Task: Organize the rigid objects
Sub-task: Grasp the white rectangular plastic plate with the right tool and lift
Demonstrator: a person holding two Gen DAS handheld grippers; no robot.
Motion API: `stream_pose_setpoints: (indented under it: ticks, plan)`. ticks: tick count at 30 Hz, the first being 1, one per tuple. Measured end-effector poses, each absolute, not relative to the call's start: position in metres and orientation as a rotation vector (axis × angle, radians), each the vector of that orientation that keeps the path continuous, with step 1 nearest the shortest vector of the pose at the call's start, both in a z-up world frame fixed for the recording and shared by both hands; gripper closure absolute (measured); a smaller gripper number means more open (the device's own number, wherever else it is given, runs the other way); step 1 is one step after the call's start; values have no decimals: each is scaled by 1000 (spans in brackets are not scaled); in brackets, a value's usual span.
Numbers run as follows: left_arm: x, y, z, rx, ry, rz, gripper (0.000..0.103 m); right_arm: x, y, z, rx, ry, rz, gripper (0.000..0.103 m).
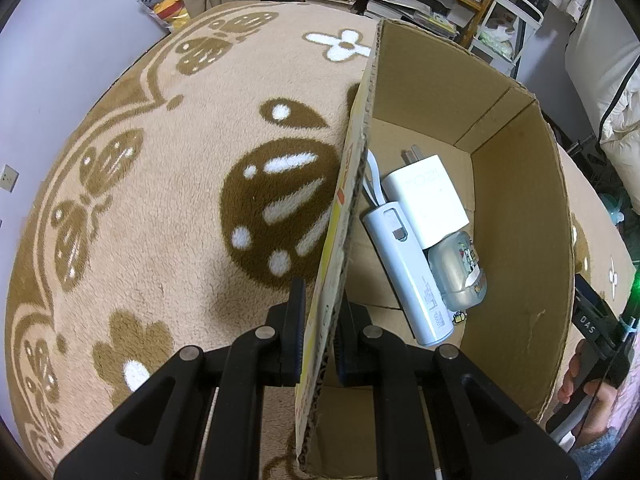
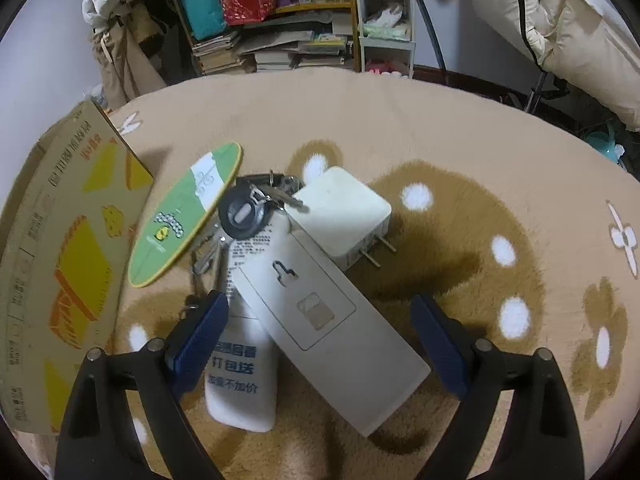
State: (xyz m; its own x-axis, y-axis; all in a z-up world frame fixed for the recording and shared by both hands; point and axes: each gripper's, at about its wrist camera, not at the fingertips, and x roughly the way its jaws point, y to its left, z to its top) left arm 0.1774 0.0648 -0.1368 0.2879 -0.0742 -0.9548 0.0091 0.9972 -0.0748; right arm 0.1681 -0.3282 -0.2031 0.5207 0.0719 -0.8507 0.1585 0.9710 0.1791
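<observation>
My left gripper (image 1: 320, 332) is shut on the near wall of the cardboard box (image 1: 516, 208). Inside the box lie a white charger (image 1: 428, 196), a pale blue power bank (image 1: 412, 276) and a small clear case (image 1: 460, 272). In the right wrist view my right gripper (image 2: 320, 336) stands open just above a pile on the rug. Between its fingers lies a flat white rectangular device (image 2: 332, 320), resting on a white power bank (image 2: 244, 372). Behind them are a white plug adapter (image 2: 344, 212), a bunch of keys (image 2: 248, 208) and a green oval card (image 2: 184, 212).
The box (image 2: 60, 264) stands left of the pile in the right wrist view. The patterned beige rug (image 1: 160, 200) spreads on all sides. A person's hand (image 1: 576, 376) shows beyond the box's right wall. Shelves with books (image 2: 272, 48) and a white cart (image 2: 384, 24) stand behind.
</observation>
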Motion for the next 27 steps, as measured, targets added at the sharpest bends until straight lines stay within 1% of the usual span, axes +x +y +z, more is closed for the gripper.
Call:
stream_pose_setpoints:
  ticks: [4, 7, 10, 13, 15, 20, 23, 27]
  plan:
    - [177, 65, -137, -57, 1277, -56, 92, 169, -333, -210, 301, 1019, -43, 7]
    - [177, 65, -137, -58, 1278, -56, 92, 170, -338, -213, 352, 1019, -34, 11]
    - [177, 65, -137, -58, 1277, -56, 92, 168, -338, -213, 371, 1023, -13, 19]
    - [178, 64, -136, -52, 1275, -54, 92, 168, -338, -214, 407, 1049, -26, 23]
    - [178, 63, -136, -46, 1274, -53, 92, 168, -337, -213, 426, 1063, -36, 27]
    - [178, 63, -136, -45, 1275, -53, 92, 165, -341, -214, 523, 1080, -20, 48]
    - [178, 63, -136, -44, 1274, -52, 92, 161, -346, -218, 603, 1092, -22, 50]
    - [178, 63, -135, -42, 1274, -52, 92, 157, -342, -217, 589, 1085, -48, 50]
